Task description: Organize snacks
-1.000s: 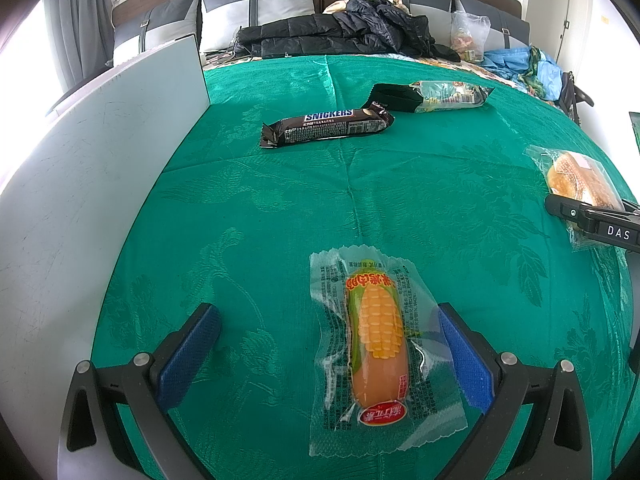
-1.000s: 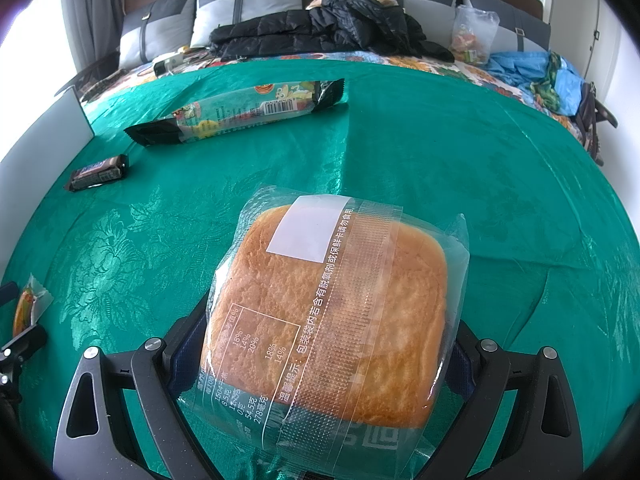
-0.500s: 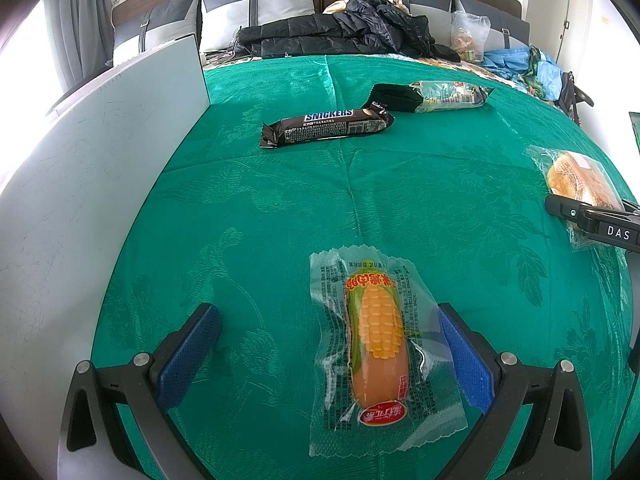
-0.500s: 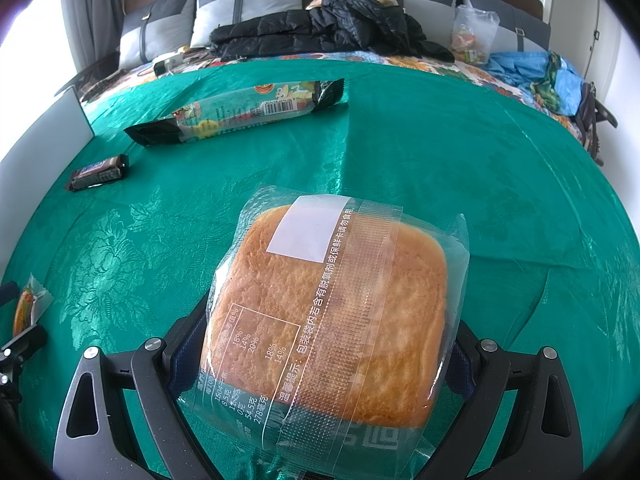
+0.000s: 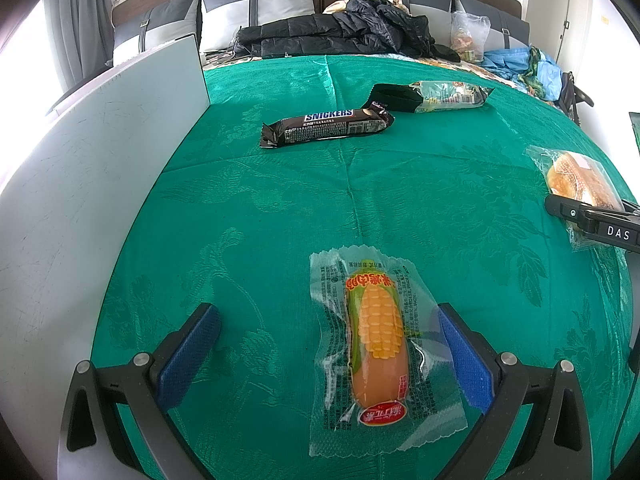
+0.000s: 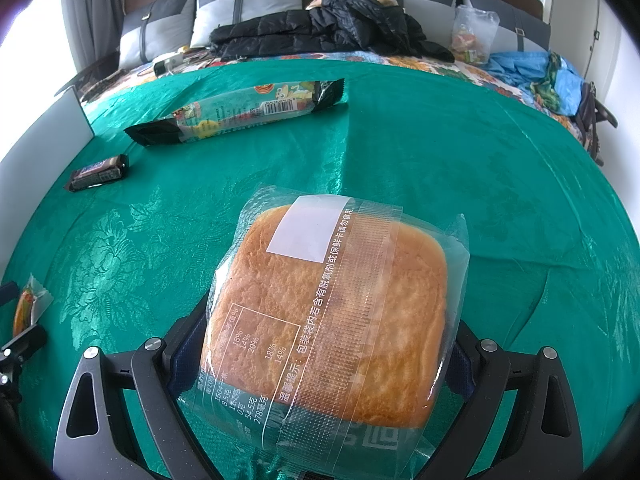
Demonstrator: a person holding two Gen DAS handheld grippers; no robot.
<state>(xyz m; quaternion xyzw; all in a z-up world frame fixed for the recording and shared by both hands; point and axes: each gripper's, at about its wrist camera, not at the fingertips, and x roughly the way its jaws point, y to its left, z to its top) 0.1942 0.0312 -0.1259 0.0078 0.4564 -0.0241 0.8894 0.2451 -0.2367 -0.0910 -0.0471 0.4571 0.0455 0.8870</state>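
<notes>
A corn sausage packet (image 5: pixel 378 336) lies flat on the green tablecloth (image 5: pixel 280 208) between the fingers of my left gripper (image 5: pixel 326 356), close to the right finger. That gripper is open and touches nothing. A wrapped square bread (image 6: pixel 328 312) lies between the wide-spread fingers of my right gripper (image 6: pixel 320 360) and covers their pads; the jaws stand as wide as the left's. Further back lie a Snickers bar (image 5: pixel 326 128) and a long green snack pack (image 5: pixel 436 98). The left wrist view shows the right gripper (image 5: pixel 592 224) behind the bread (image 5: pixel 576 178).
A white board (image 5: pixel 80 184) stands along the left edge of the cloth. Behind the cloth are a black jacket (image 5: pixel 340 34), grey cushions, a plastic bag (image 5: pixel 468 36) and blue fabric (image 5: pixel 532 68). Bare green cloth stretches to the right of the bread (image 6: pixel 520 160).
</notes>
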